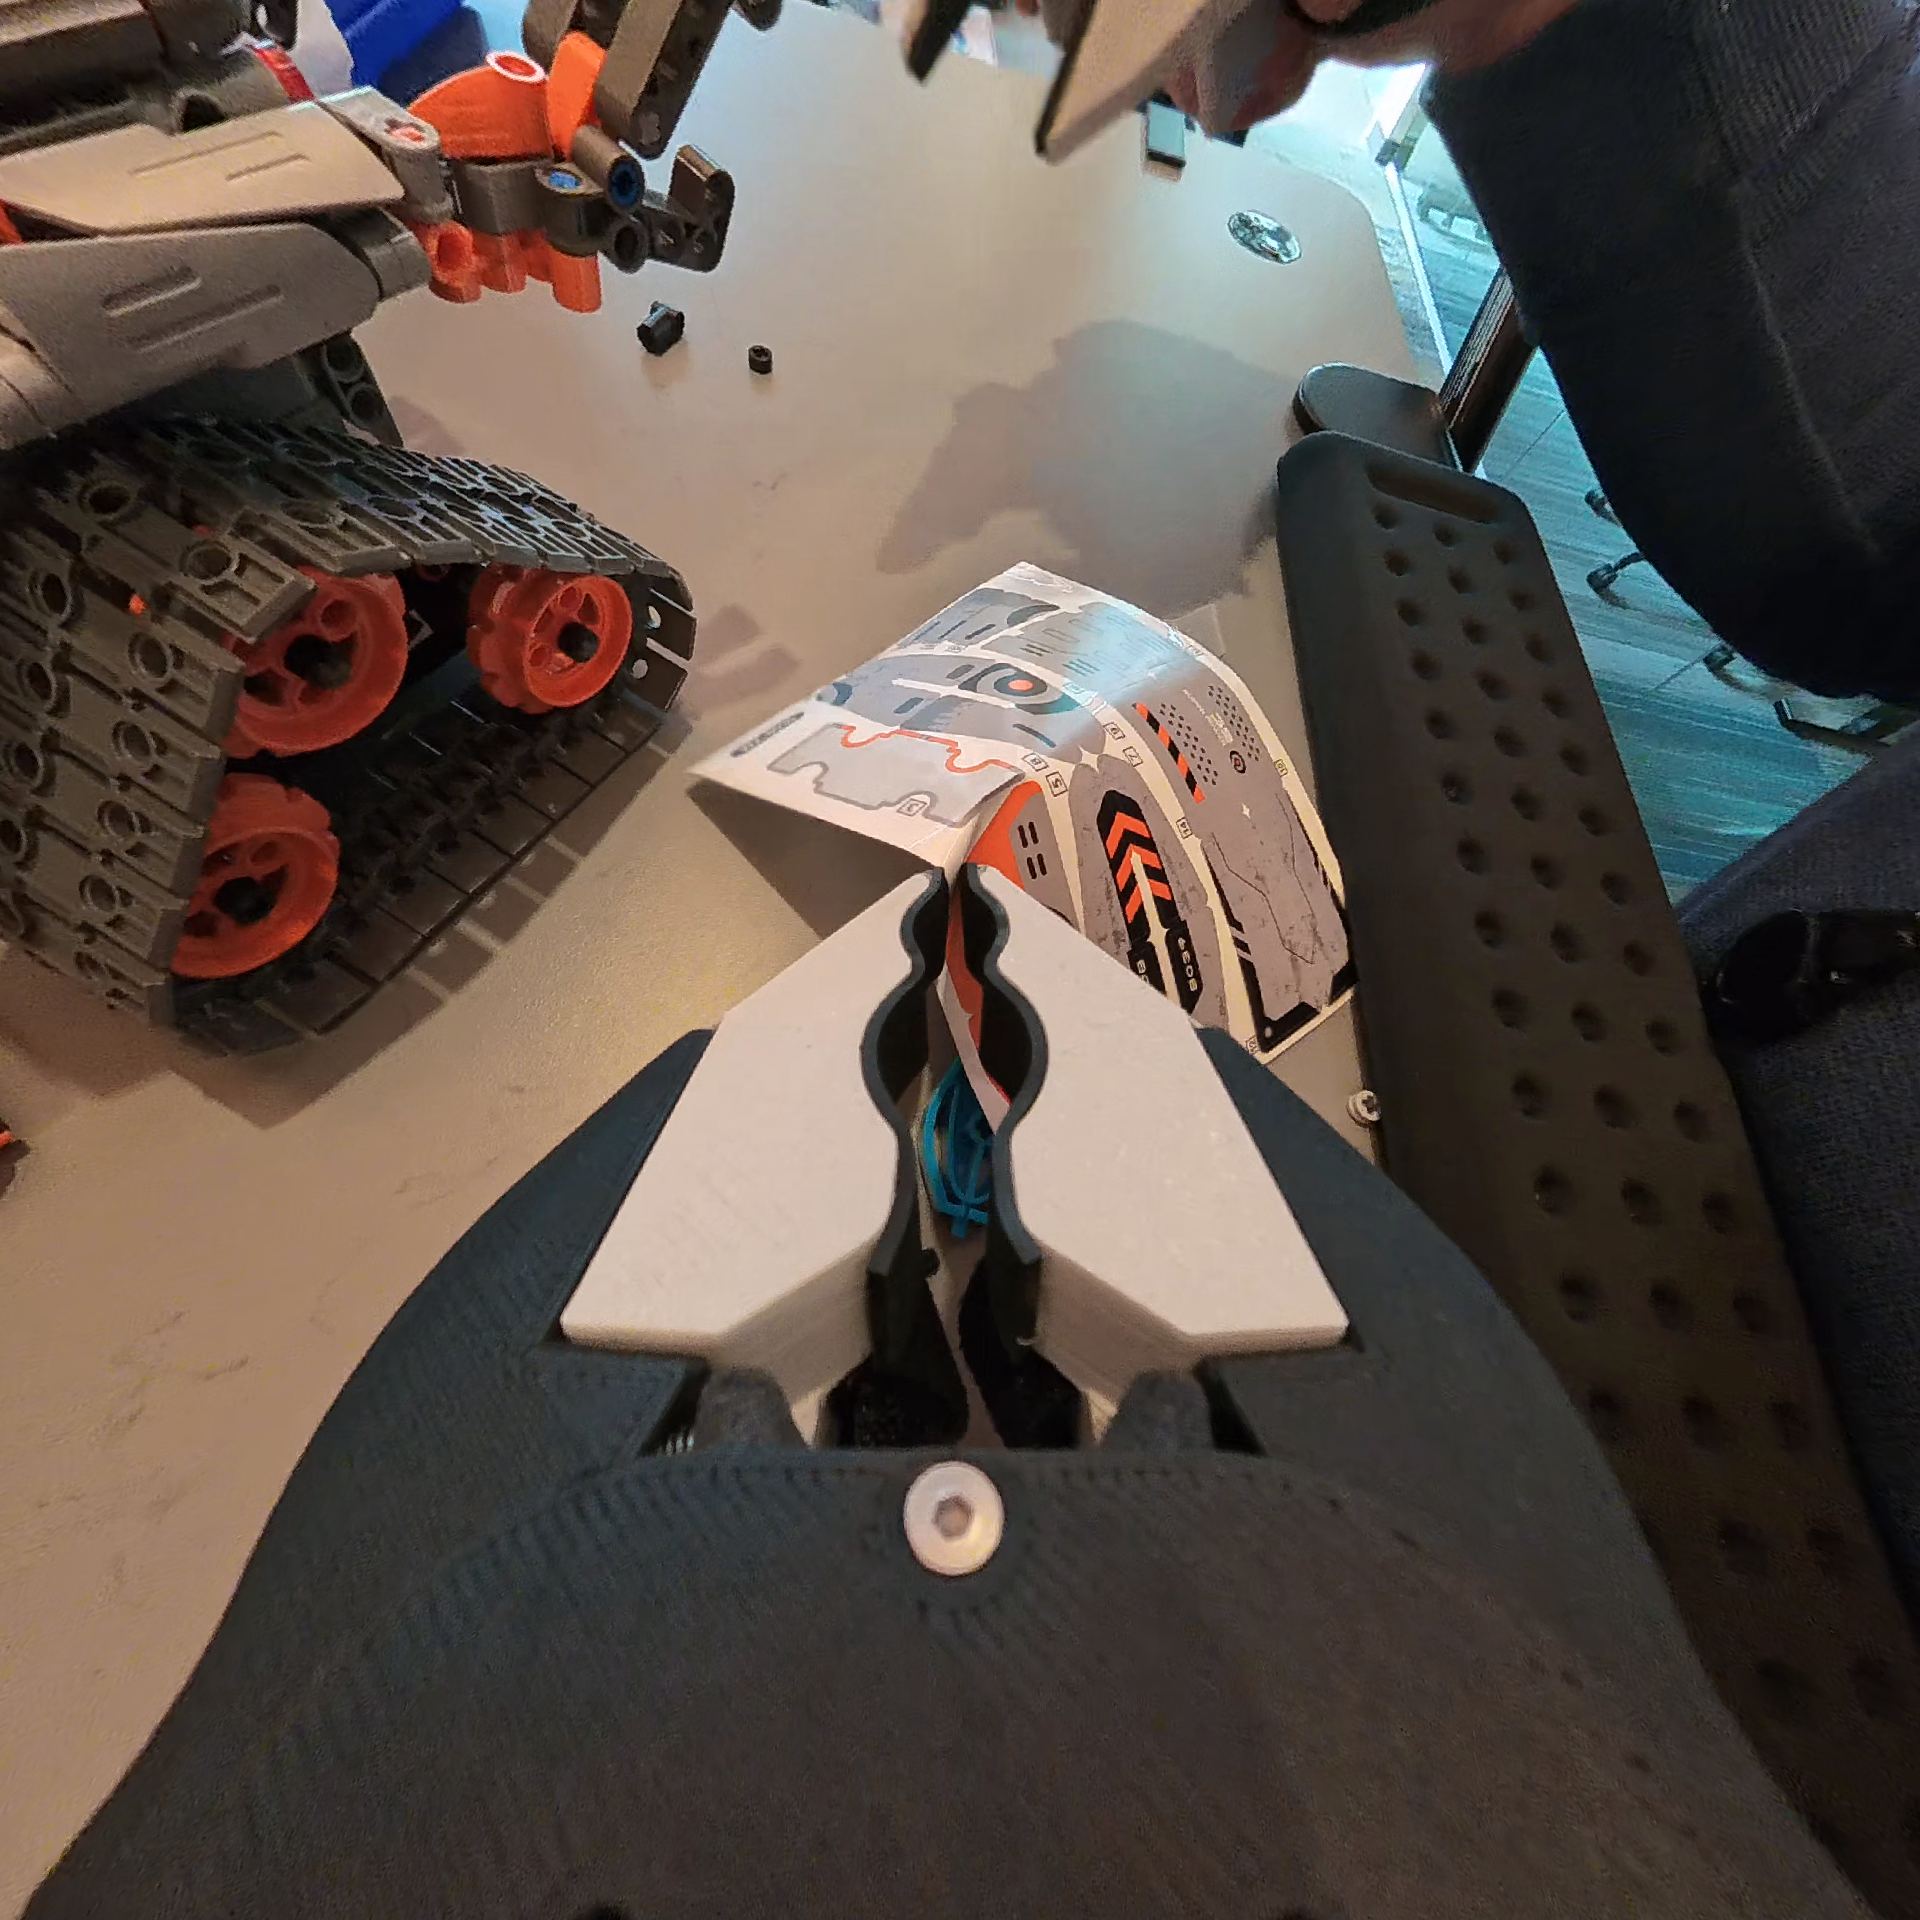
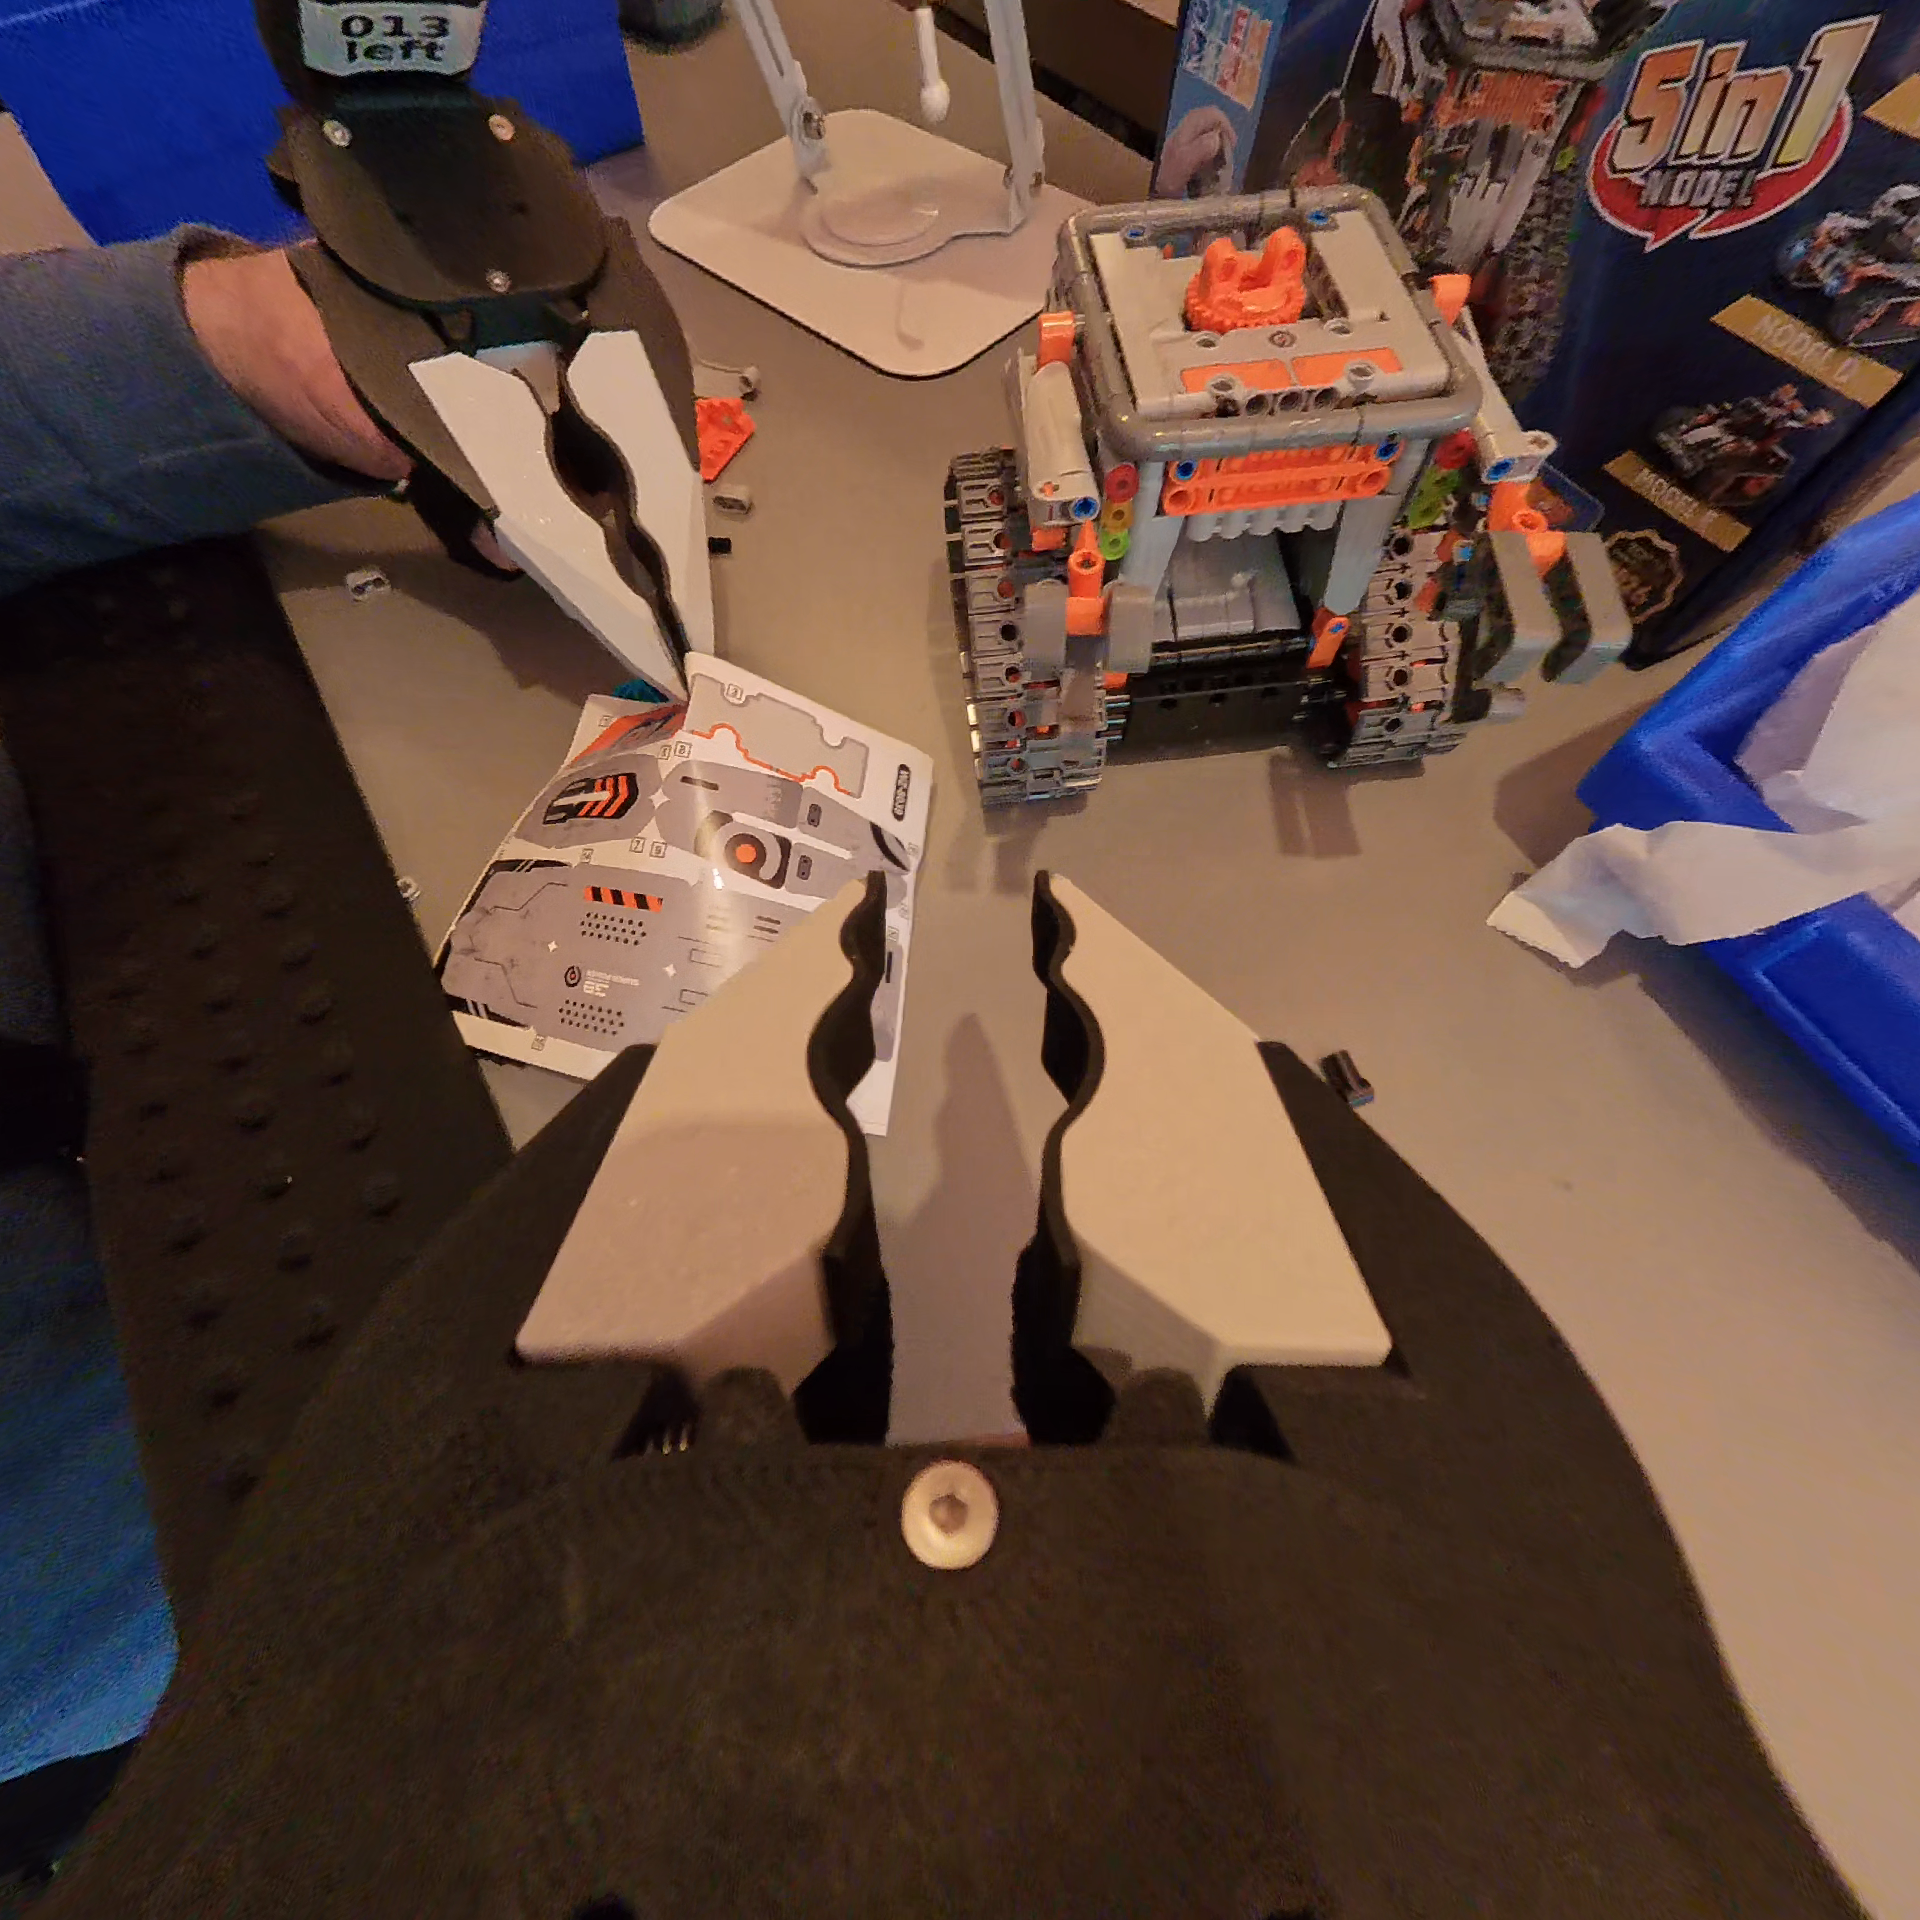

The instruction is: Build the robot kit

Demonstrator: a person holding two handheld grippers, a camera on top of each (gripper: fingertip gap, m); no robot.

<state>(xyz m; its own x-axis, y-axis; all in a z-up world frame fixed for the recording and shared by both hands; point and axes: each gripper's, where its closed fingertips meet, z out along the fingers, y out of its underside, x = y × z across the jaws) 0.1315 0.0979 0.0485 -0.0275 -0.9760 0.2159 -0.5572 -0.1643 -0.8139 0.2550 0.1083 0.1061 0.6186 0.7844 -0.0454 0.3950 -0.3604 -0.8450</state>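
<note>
My left gripper (image 1: pixel 948 883) is shut on the edge of a printed sticker sheet (image 1: pixel 1164 790), which curls up off the grey table (image 1: pixel 935 343). A blue rubber band (image 1: pixel 951 1153) sits between its fingers. In the right wrist view the left gripper (image 2: pixel 675 681) pinches the sheet's (image 2: pixel 665 862) far corner. My right gripper (image 2: pixel 954 894) is open and empty, just above the sheet's near right edge. A grey and orange tracked brick robot (image 2: pixel 1247 488) stands on the table beyond it; the same robot (image 1: pixel 260 520) fills the left of the left wrist view.
A black perforated armrest (image 1: pixel 1538 935) runs along the table's edge. A blue bin (image 2: pixel 1818 831) with white paper stands right. A printed box (image 2: pixel 1610 208) is behind the robot, a white stand (image 2: pixel 873 229) at the back. Small black parts (image 1: pixel 659 327) lie loose. The grippers' ends are close to 15 centimetres from one another.
</note>
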